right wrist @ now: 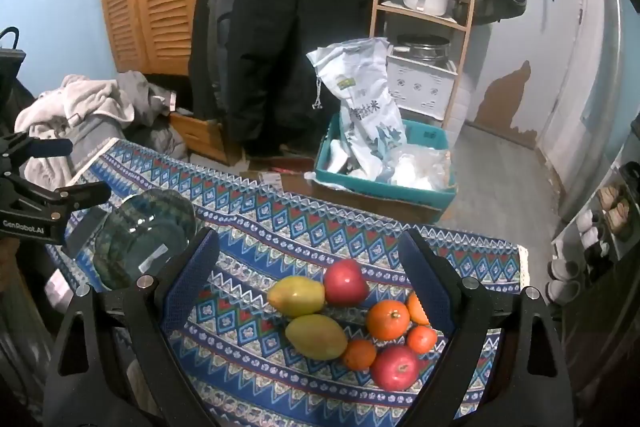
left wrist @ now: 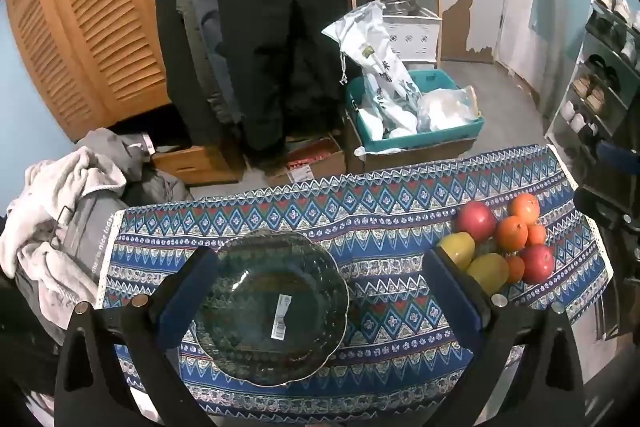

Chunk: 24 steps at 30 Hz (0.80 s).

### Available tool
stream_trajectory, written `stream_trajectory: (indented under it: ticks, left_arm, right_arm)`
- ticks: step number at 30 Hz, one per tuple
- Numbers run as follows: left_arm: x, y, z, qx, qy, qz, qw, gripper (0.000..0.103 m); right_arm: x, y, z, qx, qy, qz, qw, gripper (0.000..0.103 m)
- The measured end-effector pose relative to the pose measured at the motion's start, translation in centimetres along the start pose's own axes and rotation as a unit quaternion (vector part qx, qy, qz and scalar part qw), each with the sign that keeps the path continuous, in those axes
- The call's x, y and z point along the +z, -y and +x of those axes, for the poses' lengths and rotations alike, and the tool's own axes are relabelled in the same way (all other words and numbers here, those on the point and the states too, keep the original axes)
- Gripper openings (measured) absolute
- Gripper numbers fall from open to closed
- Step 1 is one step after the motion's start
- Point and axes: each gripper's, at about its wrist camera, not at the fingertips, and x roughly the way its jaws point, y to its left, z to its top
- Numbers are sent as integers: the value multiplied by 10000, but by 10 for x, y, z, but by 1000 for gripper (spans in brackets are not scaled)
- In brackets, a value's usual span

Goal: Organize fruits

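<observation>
Fruits (right wrist: pixel 352 323) lie in one loose cluster on the patterned cloth (right wrist: pixel 256 227), toward the table's right end: two mangoes (right wrist: pixel 316 335), two apples (right wrist: pixel 345 282) and several oranges (right wrist: pixel 388 314), most of them touching. We note the right gripper (right wrist: pixel 308 267) above the cluster with its jaws spread wide and nothing between the pads; the fruit sits in the gap as seen from above, untouched. The left gripper (left wrist: pixel 320 275) hangs over the glass bowl (left wrist: pixel 276 307), likewise wide open and holding nothing. The bowl stands on the cloth's left half, well apart from the fruit, with a bare strip of cloth between them. The cloth's far edge runs close behind the fruit; beyond it the floor drops away to a teal bin (left wrist: pixel 416 115) holding bags. From the left wrist view we see the cloth's right edge just beside the outer apple (left wrist: pixel 536 263), and a shoe rack (left wrist: pixel 600 75) beyond it. The left edge meets a heap of laundry (left wrist: pixel 60 219). Only the right wrist view shows the left gripper from the side, out past the bowl's rim. Only the left wrist view shows the whole bowl, with a barcode sticker (left wrist: pixel 281 317) inside it. Coats (right wrist: pixel 276 27) hang behind the table in both views.
</observation>
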Motion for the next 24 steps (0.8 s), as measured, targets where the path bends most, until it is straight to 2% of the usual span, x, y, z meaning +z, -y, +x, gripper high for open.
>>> stream_trajectory:
  ticks: [13,24]
  left_arm:
    - [1,-7,3,-197,-81,-167,9996,103]
    - [2,-5,-6,-211,128,-105,9996,103]
  right_arm:
    - [2,0,1,-36,-22,-46,10000,90]
    - [-1,-1,2,-30,-51,-45,10000,90]
